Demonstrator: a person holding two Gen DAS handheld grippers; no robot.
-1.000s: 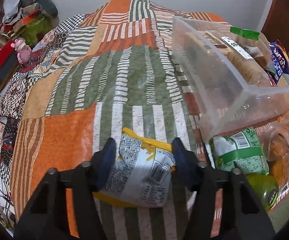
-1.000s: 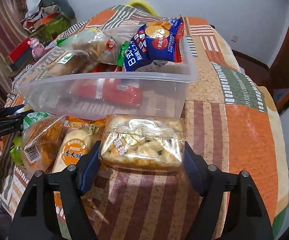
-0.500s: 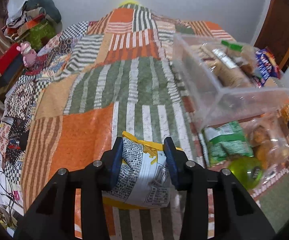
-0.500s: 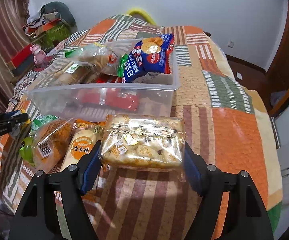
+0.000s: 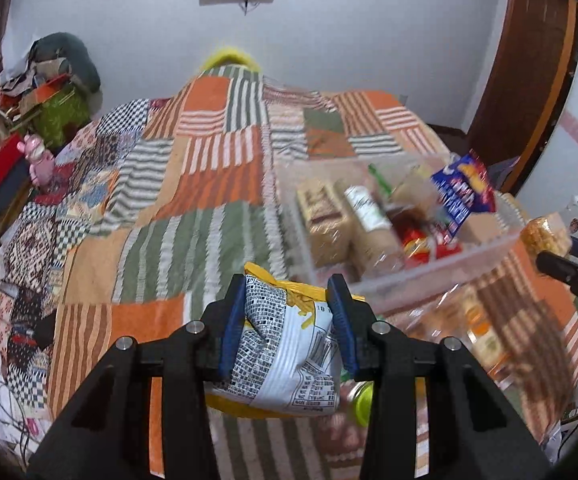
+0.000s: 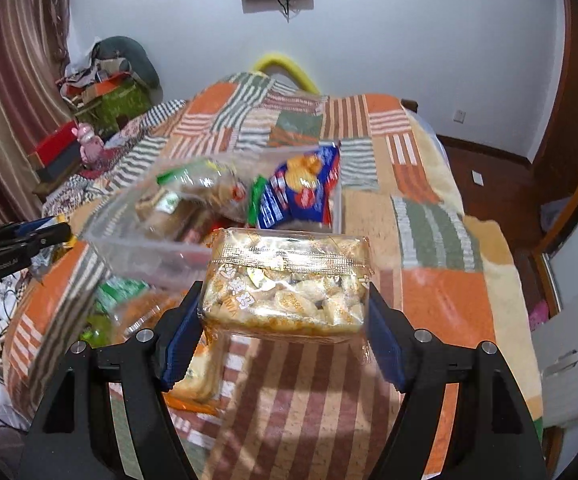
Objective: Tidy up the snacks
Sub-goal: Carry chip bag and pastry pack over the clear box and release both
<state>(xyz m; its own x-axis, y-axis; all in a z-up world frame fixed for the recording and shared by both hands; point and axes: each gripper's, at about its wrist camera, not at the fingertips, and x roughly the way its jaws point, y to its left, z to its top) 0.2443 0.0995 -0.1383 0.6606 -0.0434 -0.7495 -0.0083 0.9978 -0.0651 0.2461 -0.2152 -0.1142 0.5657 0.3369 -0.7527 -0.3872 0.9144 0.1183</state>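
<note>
Patchwork quilt [image 6: 445,304], striped orange, green and cream, covers the bed that serves as work surface.

Landmark: clear plastic bin [image 6: 129,246], rigid, thin-walled, rectangular, already part-filled with wrapped snacks.

Left gripper [image 5: 289,316]: jaws have just been closing, now narrow and clamped on a yellow-and-white chip bag [image 5: 289,356], crinkly foil, soft and puckered under the pads; bag hangs off the quilt, just in front of the bin.

Right gripper [image 6: 285,328]: jaws mid-wide, gripping a clear pastry pack [image 6: 287,284], glossy film over a blocky tray of pale pieces, held off the quilt at the bin's near wall.

Handling advice: raise both packs clear of the bin's rim before crossing it; release low over free space; avoid crushing the chip bag further.
</note>
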